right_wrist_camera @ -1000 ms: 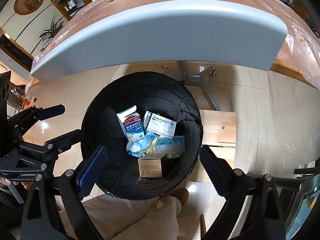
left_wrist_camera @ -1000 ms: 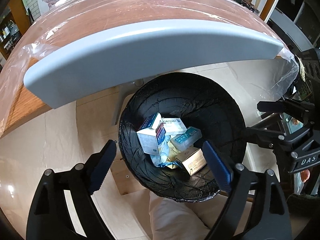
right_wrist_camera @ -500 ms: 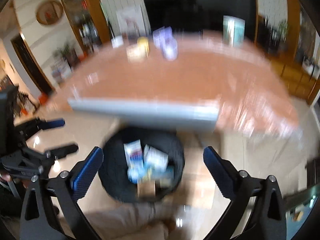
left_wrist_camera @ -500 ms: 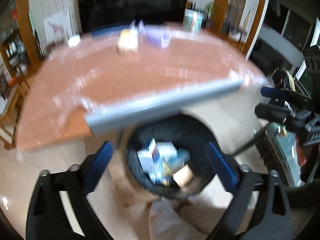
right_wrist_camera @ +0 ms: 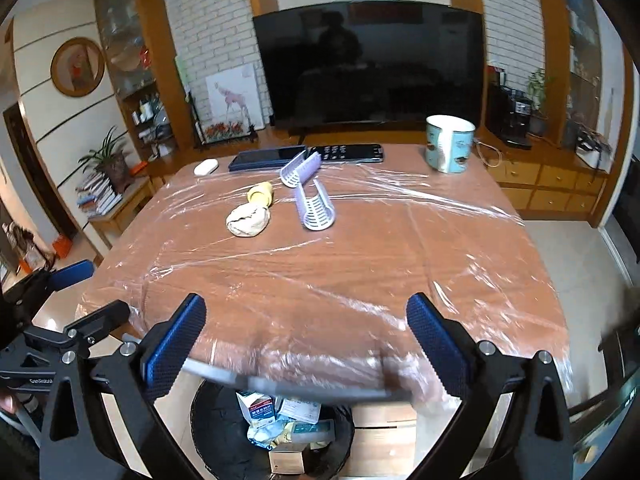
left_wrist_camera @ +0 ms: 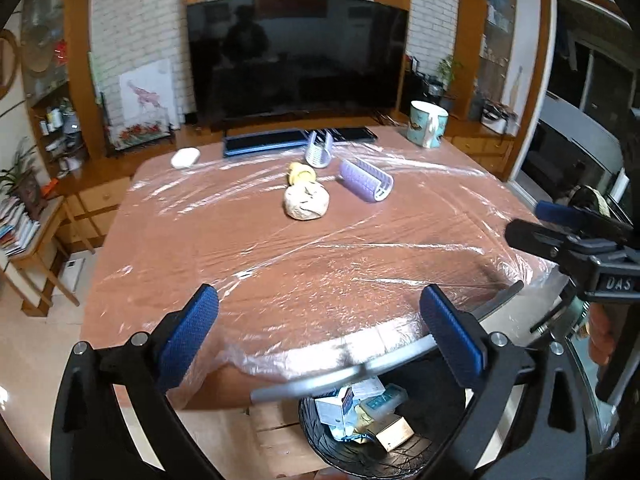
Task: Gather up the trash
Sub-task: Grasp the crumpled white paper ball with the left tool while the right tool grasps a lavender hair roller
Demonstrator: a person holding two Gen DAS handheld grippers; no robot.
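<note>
While both look over the wrapped bench (left_wrist_camera: 320, 264), the left hand-held gripper (left_wrist_camera: 320, 332) has its jaws wide with nothing between them; they have just been opening. On the bench lie a crumpled beige wad (left_wrist_camera: 306, 202), a yellow piece (left_wrist_camera: 301, 172) and two purple rollers (left_wrist_camera: 366, 185). The black bin (right_wrist_camera: 216, 420) under the near edge holds small boxes (right_wrist_camera: 259, 406). The right hand-held gripper (right_wrist_camera: 306, 344), just opened, is wide and empty too.

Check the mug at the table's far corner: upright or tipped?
Upright. The mug stands on its base on the table, its open rim facing up.
</note>
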